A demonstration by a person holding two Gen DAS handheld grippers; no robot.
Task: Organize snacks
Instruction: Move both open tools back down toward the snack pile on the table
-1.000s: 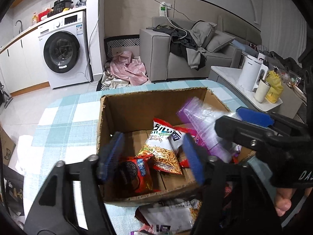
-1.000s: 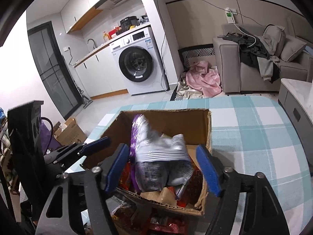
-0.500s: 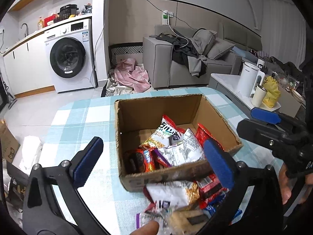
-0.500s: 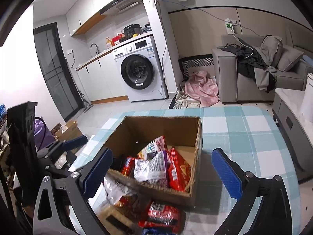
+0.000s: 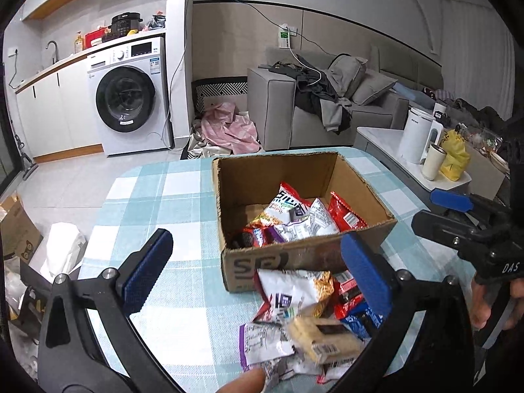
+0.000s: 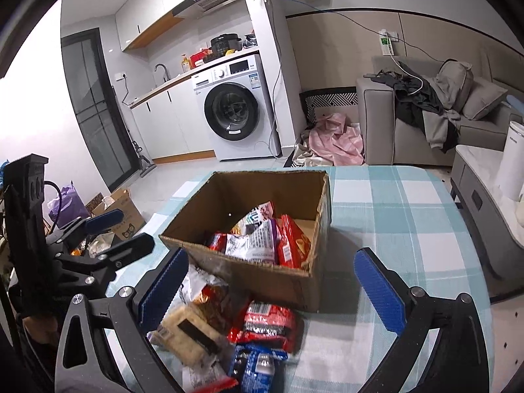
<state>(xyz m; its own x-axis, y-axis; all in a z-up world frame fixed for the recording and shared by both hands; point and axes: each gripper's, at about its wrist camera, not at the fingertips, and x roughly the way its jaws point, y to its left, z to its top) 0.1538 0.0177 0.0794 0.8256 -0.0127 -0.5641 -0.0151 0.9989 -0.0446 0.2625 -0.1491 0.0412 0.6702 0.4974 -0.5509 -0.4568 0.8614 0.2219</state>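
While several snack packets [image 5: 294,219] already lie in the cardboard box [image 5: 262,263], a pile of packets [image 6: 235,334] waits on the tabletop [image 6: 402,216], and both the left gripper [image 5: 255,268] and right gripper [image 6: 271,291] hold their fingers wide apart, empty.

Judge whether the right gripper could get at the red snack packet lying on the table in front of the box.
Probably yes: the right gripper is open and empty, and the red snack packet lies uncovered just ahead between its fingers.
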